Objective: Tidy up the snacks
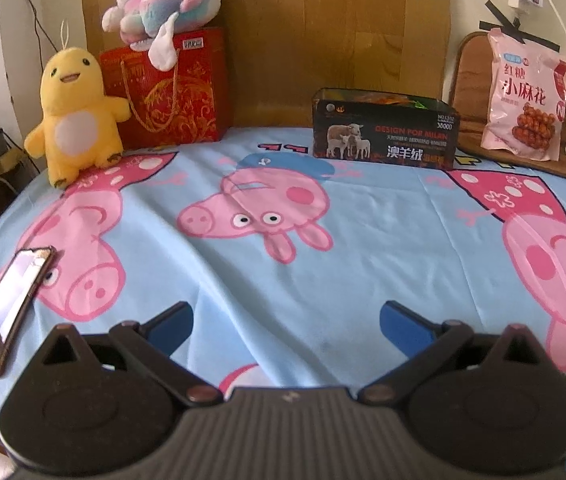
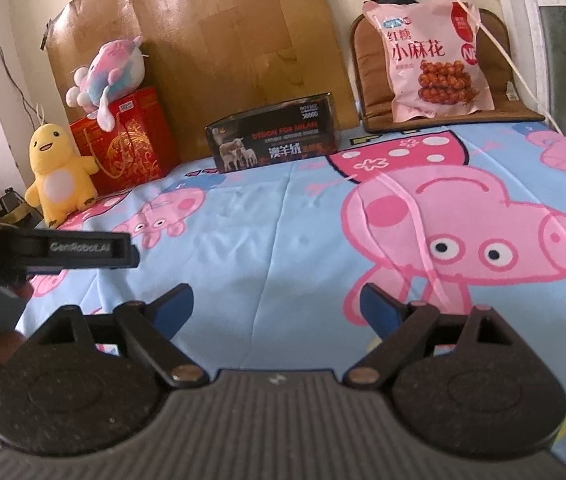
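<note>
Snack bag (image 1: 523,96), box (image 1: 383,130) contents obscured

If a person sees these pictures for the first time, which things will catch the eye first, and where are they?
The blue cartoon-pig sheet fills most of both views. At the far left stands a yellow plush chick beside a red gift bag with a pastel plush on top. A black box sits at the back middle, and a pink snack bag leans on a brown cushion at the far right.
</note>
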The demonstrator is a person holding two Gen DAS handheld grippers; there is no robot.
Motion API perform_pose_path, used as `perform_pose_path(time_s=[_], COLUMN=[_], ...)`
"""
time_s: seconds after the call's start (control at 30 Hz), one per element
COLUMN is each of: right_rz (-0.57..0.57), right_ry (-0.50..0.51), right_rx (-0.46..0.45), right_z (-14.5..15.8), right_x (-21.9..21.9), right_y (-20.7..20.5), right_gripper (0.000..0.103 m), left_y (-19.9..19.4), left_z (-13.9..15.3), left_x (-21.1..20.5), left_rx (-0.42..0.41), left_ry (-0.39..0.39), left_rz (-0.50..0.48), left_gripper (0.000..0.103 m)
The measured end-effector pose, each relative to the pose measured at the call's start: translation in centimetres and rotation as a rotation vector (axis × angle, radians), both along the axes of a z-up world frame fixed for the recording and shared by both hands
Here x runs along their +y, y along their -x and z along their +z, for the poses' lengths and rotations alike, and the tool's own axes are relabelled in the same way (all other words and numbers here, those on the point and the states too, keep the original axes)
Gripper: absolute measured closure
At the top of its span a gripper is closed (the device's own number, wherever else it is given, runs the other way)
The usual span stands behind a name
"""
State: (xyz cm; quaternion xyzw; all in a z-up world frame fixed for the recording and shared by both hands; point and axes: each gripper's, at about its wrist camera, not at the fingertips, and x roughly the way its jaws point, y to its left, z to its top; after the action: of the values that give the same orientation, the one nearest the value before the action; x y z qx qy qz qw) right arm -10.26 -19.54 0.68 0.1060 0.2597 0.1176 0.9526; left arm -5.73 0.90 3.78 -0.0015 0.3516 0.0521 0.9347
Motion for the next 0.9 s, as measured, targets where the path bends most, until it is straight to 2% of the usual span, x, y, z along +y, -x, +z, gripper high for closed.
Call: perform_pose_path(time_s=[0.27,0.6,0.9], right_rz=[-0.003,0.001,-0.002], right_ry=[0.015,0.03,0.037], right_rx=[-0.004,-0.028,-0.039], right_z=[0.2,0.8,1.0], right_x=[0.5,1.1,1.2], right_y=[0.1,0.5,0.7], right_gripper=[0.011,0.011,0.011], left_y=[0.6,1.6,1.8], left_z=[0.1,1.0,1.1], left_x=[0.3,-0.2,-0.1], left_rx=[-0.007,-0.054,-0.058], left_ry=[0.032,0.03,0.024], left_rz=[-0.035,-0.079,-0.08], left_gripper=[0.0,0.0,0.0])
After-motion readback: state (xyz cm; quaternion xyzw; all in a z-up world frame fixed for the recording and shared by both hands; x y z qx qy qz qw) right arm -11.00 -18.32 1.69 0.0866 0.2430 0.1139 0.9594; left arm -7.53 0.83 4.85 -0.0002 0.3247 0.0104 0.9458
